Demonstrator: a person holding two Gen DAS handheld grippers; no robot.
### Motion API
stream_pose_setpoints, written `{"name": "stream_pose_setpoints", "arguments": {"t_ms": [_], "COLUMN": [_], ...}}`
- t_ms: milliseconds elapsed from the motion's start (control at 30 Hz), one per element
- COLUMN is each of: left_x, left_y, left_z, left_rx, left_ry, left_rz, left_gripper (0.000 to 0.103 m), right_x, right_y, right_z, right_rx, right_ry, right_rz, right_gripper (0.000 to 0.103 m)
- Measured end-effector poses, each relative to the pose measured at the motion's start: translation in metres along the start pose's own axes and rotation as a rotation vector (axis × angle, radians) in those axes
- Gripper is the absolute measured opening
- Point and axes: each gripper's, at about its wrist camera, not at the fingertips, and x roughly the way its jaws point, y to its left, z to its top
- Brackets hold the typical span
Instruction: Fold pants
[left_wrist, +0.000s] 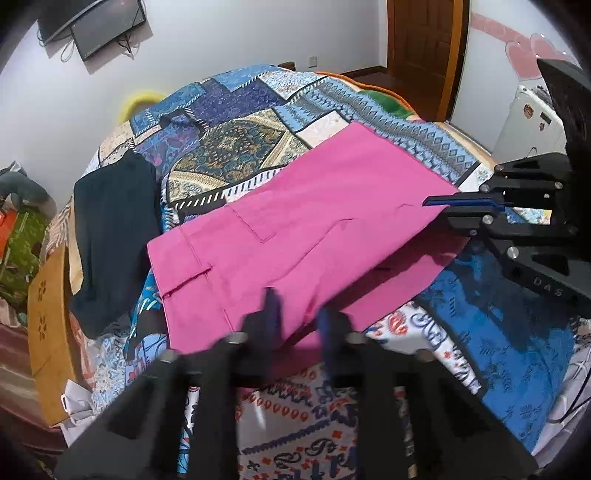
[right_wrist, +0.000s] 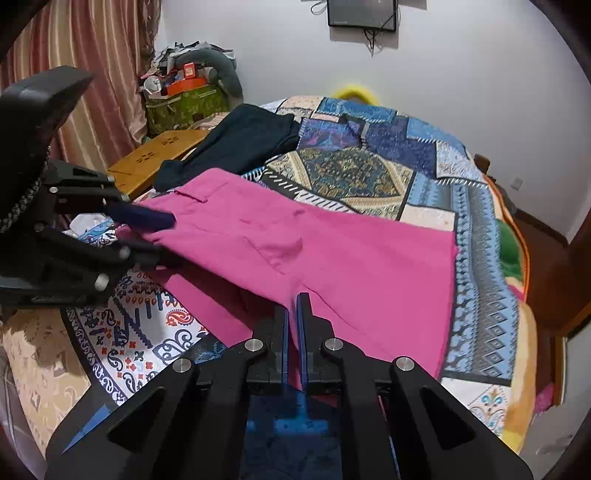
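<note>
While both claws grip, lift evenly:
Bed (right_wrist: 476, 206): patterned quilt, landmark.
Pink pants (right_wrist: 332, 251): flat mid-bed, near edge raised.
Left gripper (left_wrist: 295, 314): clamped at the pants' waist end.
Right gripper (right_wrist: 294, 314): pinched shut on the leg-end hem.

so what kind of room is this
Most likely a home bedroom. The pink pants lie on a bed under a patchwork bedspread, a screen hangs on the wall, striped curtains cover one side, and a wooden door stands beyond the bed.

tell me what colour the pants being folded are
Pink, plain; the pants show best in the right wrist view.
</note>
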Motion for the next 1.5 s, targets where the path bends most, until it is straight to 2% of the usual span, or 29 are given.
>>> {"name": "stream_pose_setpoints", "arguments": {"t_ms": [133,233,333,467,533,767,900,1033,1067,1133,1233,1367,1500], "left_x": [-0.010,-0.005,0.003,0.002,0.001,-0.005,-0.010,-0.021,-0.024,-0.031,-0.044,-0.054,-0.044], "left_y": [0.005,0.007,0.002,-0.002,-0.003,0.013,0.032,0.047,0.048,0.049,0.049,0.060,0.072], "left_z": [0.005,0.004,-0.003,-0.012,-0.016,-0.027,-0.037,-0.043,-0.045,-0.047,-0.044,-0.029,-0.011], "left_rx": [-0.044,-0.081,-0.081,-0.074,-0.069,-0.019,-0.028,-0.083,-0.097,-0.110,-0.124,-0.179,-0.234], "left_ry": [-0.022,0.013,0.053,0.036,0.033,0.052,0.067,0.071,0.073,0.061,0.019,-0.044,-0.055], "left_rz": [-0.081,-0.139,-0.160,-0.136,-0.132,-0.114,-0.105,-0.146,-0.157,-0.151,-0.127,-0.105,-0.103], "left_gripper": [0.012,0.012,0.015,0.018,0.020,0.024,0.024,0.028,0.033,0.052,0.053,0.053,0.054], "right_x": [-0.008,-0.008,-0.001,0.010,0.013,0.002,-0.006,-0.022,-0.025,-0.034,-0.041,-0.037,-0.019], "right_y": [-0.002,-0.005,-0.003,-0.006,-0.007,-0.004,-0.002,0.003,0.003,0.004,0.004,0.001,-0.003], "right_z": [-0.001,-0.006,-0.015,-0.026,-0.031,-0.035,-0.034,-0.029,-0.027,-0.021,-0.012,0.000,0.007], "right_rx": [-0.018,-0.007,-0.018,0.024,0.061,0.103,0.127,0.151,0.153,0.165,0.194,0.232,0.286], "right_ry": [-0.010,0.002,0.036,0.103,0.128,0.135,0.131,0.092,0.079,0.044,-0.003,-0.034,-0.024], "right_rz": [-0.018,-0.009,-0.015,0.016,0.043,0.076,0.101,0.129,0.130,0.122,0.121,0.091,0.082], "right_gripper": [0.003,0.003,0.003,0.003,0.007,0.010,0.020,0.023,0.024,0.029,0.035,0.036,0.036]}}
